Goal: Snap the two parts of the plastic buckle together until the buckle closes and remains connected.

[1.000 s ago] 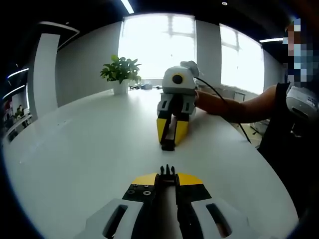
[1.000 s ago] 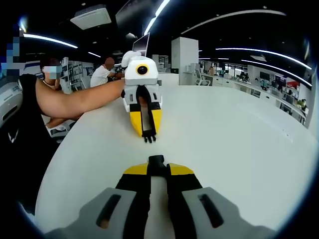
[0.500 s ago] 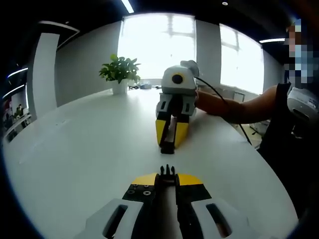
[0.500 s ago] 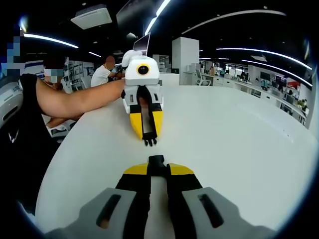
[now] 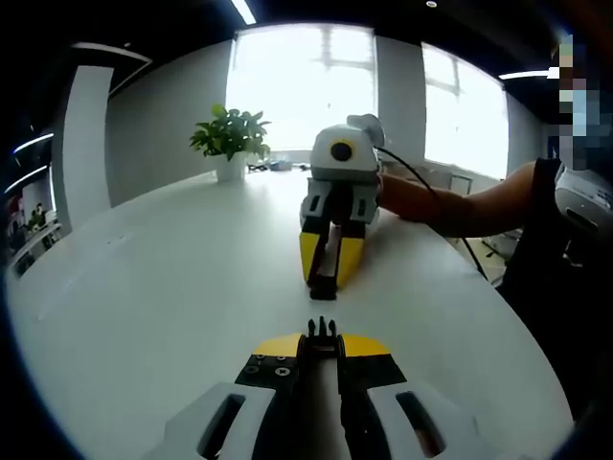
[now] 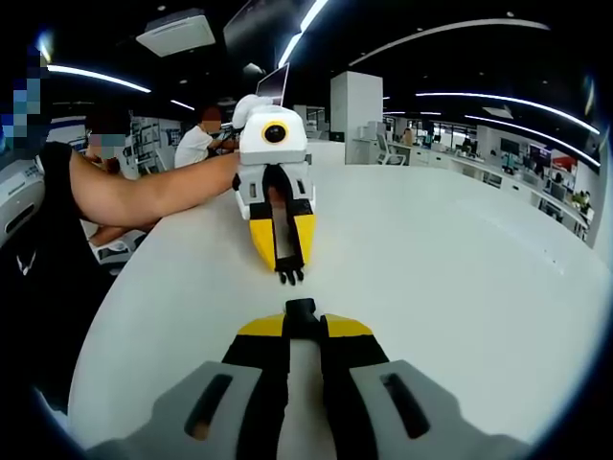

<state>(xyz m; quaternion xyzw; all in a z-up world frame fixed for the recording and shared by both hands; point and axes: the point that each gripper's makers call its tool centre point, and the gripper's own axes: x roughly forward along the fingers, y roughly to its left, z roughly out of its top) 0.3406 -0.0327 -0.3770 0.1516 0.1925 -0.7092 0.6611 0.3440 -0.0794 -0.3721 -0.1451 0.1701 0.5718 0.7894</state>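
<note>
- The left gripper (image 5: 322,337) has its yellow-tipped jaws pressed tight on the pronged buckle half (image 5: 322,330), a small black plastic piece whose thin tines stick out past the jaw tips.
- The right gripper (image 6: 300,316) is likewise clamped, on the socket buckle half (image 6: 300,308), a blunt black block with a squared end poking out between its jaws.
- The two tools face each other nose to nose over the white table (image 5: 172,278). In the left gripper view the socket half sits straight ahead, near but not touching the prongs; in the right gripper view the prongs (image 6: 287,276) point back at the socket in the same way.
- Each half's long axis lies along its gripper's jaws, and the two axes look close to one line, so I'd judge the coming move to be a straight push together along that line, with little sideways correction. Neither hand seems clearly nearer; the gap lies between them.
- Both halves are hard, matt black plastic. The tines look thin and springy, the socket solid.
- The tabletop is smooth, glossy and pale, with a potted plant (image 5: 230,139) well back by the bright window.
- The person's bare forearm (image 6: 153,192) reaches in behind the left gripper.
</note>
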